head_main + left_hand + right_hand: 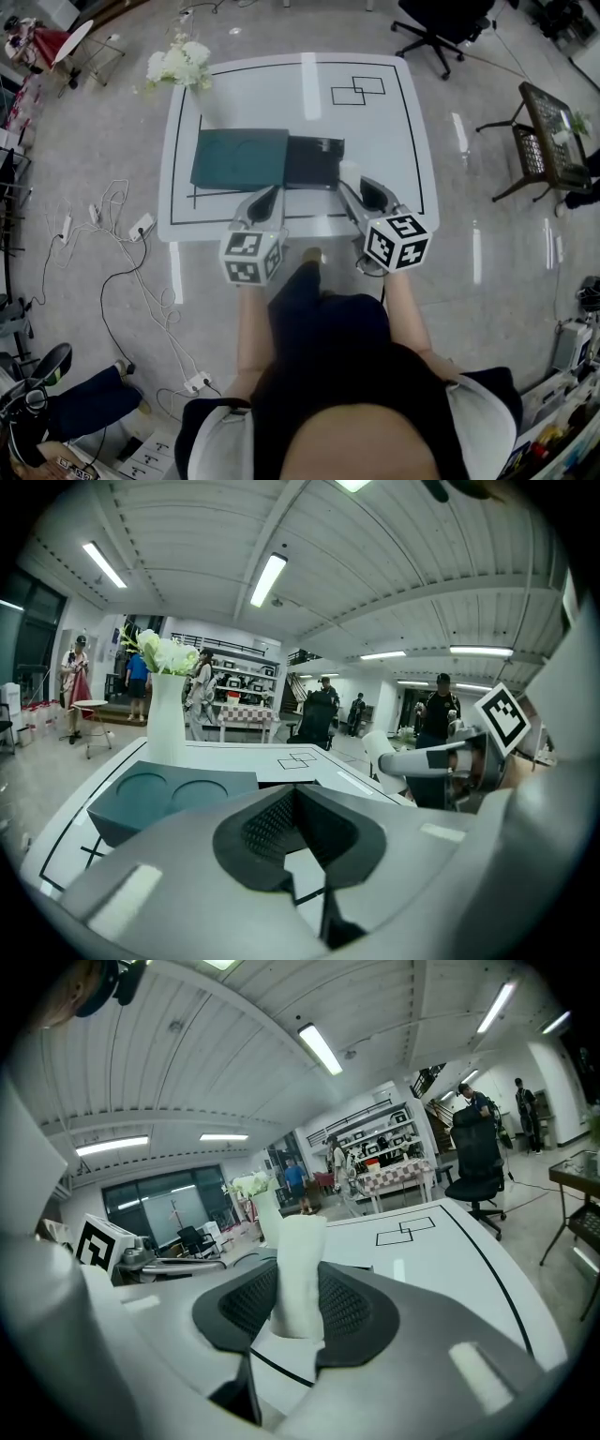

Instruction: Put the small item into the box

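Markers on right gripper

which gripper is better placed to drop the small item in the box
Right: the right gripper grips the white item, close to the box. The left gripper is shut on nothing.

One box, one white item, one vase
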### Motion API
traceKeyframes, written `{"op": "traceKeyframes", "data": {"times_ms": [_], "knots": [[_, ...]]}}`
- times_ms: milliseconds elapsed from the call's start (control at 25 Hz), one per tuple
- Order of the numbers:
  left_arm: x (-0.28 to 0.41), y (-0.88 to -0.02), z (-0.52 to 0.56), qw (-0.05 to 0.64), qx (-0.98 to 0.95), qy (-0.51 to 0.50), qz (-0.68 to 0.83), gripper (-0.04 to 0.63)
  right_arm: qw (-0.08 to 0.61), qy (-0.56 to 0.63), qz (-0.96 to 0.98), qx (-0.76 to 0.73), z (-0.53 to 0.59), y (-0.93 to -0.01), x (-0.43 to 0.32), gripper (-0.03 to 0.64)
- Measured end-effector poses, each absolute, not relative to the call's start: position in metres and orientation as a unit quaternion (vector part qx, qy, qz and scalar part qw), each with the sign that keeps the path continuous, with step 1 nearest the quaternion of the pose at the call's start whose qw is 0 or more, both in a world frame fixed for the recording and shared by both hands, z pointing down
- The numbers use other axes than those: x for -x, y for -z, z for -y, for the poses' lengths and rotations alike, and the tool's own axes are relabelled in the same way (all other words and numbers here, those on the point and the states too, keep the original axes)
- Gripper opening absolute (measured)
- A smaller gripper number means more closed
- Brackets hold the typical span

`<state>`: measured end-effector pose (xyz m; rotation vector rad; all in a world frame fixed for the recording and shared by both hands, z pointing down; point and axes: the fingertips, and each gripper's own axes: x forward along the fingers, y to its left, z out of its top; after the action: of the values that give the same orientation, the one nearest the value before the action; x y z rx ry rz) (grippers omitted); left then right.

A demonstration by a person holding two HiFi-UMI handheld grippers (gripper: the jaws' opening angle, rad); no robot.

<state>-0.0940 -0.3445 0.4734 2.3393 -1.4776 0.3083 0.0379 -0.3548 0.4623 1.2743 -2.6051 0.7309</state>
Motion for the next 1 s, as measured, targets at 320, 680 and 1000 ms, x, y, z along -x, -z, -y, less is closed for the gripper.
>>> {"op": "traceKeyframes", "data": {"times_ms": [320, 680, 1000], "knots": [[0.099, -0.474, 0.376, 0.179, -0.831, -0.110, 0.515, 0.009, 0.083, -0.244, 0.866, -0.428, 0.384, -0.466, -0.031, 0.129], [0.109, -0.481, 0.407, 0.187, -0.834, -0.114, 0.506, 0.009, 0.104, -0.247, 0.864, -0.425, 0.410, -0.476, -0.019, 0.129], [0.112, -0.487, 0.429, 0.190, -0.841, -0.120, 0.493, 0.009, 0.125, -0.250, 0.864, -0.419, 0.427, -0.488, -0.004, 0.129]]}}
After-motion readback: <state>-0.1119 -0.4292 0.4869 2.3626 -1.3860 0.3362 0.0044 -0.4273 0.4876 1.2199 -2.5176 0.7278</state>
